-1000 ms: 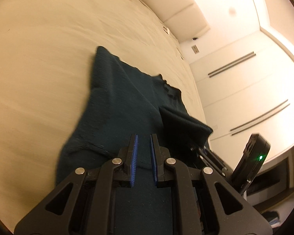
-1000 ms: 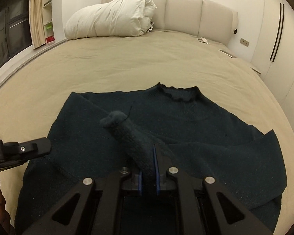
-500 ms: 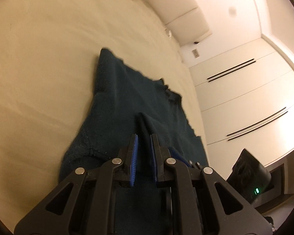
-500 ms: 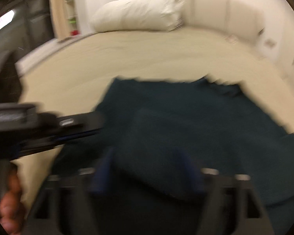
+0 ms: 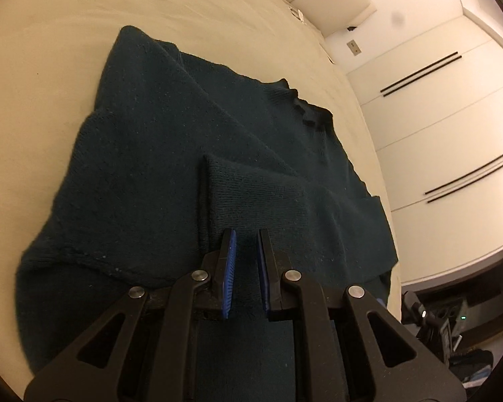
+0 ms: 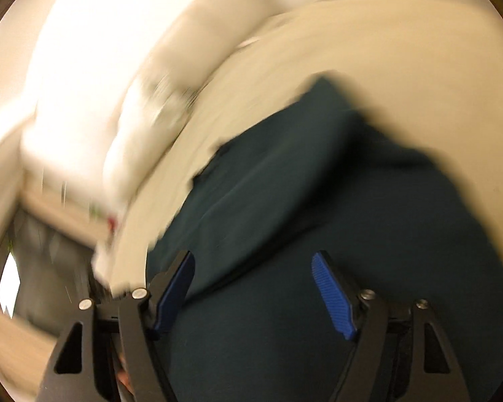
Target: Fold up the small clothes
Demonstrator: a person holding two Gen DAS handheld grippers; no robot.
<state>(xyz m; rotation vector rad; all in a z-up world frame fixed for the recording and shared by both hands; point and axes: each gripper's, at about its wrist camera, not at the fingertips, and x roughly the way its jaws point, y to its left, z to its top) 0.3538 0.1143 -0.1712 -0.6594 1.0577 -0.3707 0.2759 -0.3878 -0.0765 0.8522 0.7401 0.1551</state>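
Sweater [image 5: 157, 154], dark teal knit with a frilled neckline, lies spread flat on the beige bed [image 5: 50, 33], directly ahead of and beneath both pairs of tongs. One sleeve [image 5: 255, 197] is folded across the body of the garment, its cuff end lying just in front of the left tongs [image 5: 245, 254].

The left tongs point down at the knit with their blue pads [image 5: 229, 278] drawn to a narrow gap. Dark fabric shows through that gap, but whether the pads pinch it or only hang over it I cannot tell.

The right tongs [image 6: 253, 288] stand wide, their blue pads [image 6: 332, 298] well apart, having opened wide and just been closing a little. Sweater fabric lies below and between them, and neither pad presses on it. That view is heavily smeared and tilted: a fold edge of the garment runs diagonally ahead of the pads, and a white pillow or duvet [image 6: 127, 100] is a blur beyond the cloth to the upper left.

Past the left tongs, to the right, stands a pale wardrobe wall [image 5: 452, 127] with thin dark handles.
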